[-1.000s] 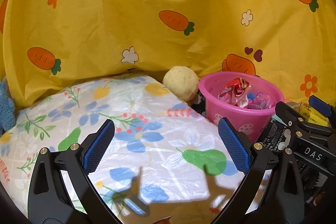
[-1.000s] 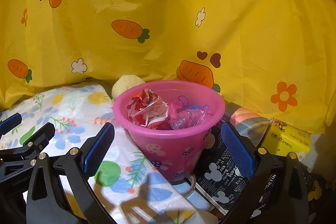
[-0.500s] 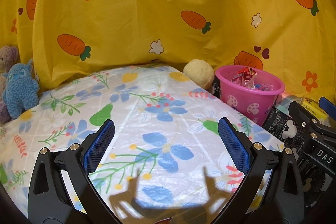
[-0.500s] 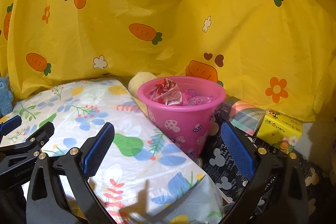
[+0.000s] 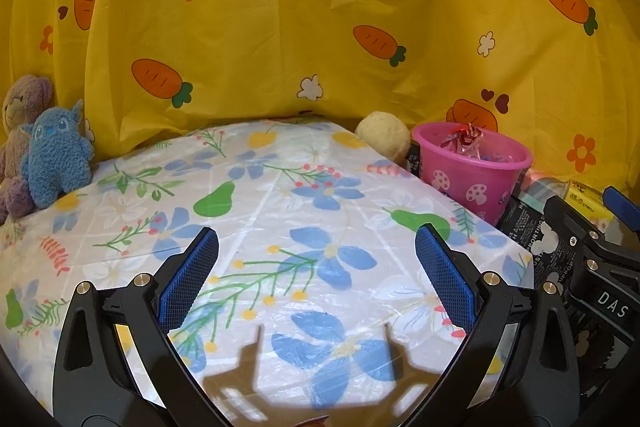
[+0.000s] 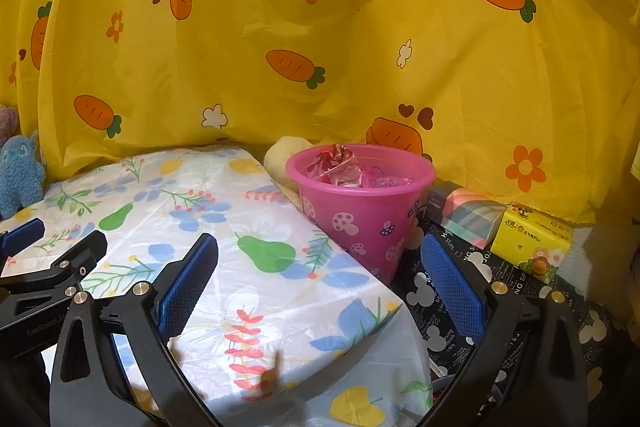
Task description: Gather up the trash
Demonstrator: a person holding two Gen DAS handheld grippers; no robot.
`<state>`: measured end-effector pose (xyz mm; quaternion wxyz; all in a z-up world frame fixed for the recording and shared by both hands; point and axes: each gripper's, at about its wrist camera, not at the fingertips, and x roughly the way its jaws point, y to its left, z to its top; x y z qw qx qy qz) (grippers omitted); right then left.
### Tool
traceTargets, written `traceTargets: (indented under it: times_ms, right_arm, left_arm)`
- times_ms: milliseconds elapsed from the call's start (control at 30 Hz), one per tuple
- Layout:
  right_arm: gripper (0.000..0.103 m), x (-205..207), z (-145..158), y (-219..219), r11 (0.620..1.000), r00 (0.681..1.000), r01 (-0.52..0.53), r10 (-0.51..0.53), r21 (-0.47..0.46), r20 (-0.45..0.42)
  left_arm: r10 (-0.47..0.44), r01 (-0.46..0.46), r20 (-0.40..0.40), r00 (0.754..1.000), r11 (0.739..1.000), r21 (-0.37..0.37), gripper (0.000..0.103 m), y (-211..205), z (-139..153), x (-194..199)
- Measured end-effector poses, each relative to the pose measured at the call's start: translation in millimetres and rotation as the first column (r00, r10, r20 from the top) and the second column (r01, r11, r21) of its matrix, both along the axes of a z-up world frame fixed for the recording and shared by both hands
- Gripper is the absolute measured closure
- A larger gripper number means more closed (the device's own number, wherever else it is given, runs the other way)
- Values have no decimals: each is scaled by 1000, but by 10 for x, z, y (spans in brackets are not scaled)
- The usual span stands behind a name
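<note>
Pink bucket (image 6: 362, 215) w/ mushroom print sits centre-right in the right wrist view, crumpled red wrapper (image 6: 337, 163) & other trash inside, just beside the floral tablecloth (image 6: 224, 227). No loose trash visible on the cloth, so task looks about done imo. Your left gripper (image 5: 316, 277) & right gripper (image 6: 320, 281) both have jaws apart, empty. Scan the edges near the blue plush (image 5: 56, 155) and tissue pack (image 6: 530, 237) before stopping; don't knock the bucket.
</note>
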<state>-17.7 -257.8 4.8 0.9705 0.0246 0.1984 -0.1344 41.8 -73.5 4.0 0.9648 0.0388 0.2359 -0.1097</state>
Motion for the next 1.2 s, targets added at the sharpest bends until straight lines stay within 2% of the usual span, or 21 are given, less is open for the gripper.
traceTargets:
  times_ms: [1200]
  right_arm:
    - [6, -87, 24, 60, 1000, 1000, 0, 0, -8, 16]
  left_arm:
    - [-11, 10, -15, 1000, 1000, -18, 6, 34, -49, -80]
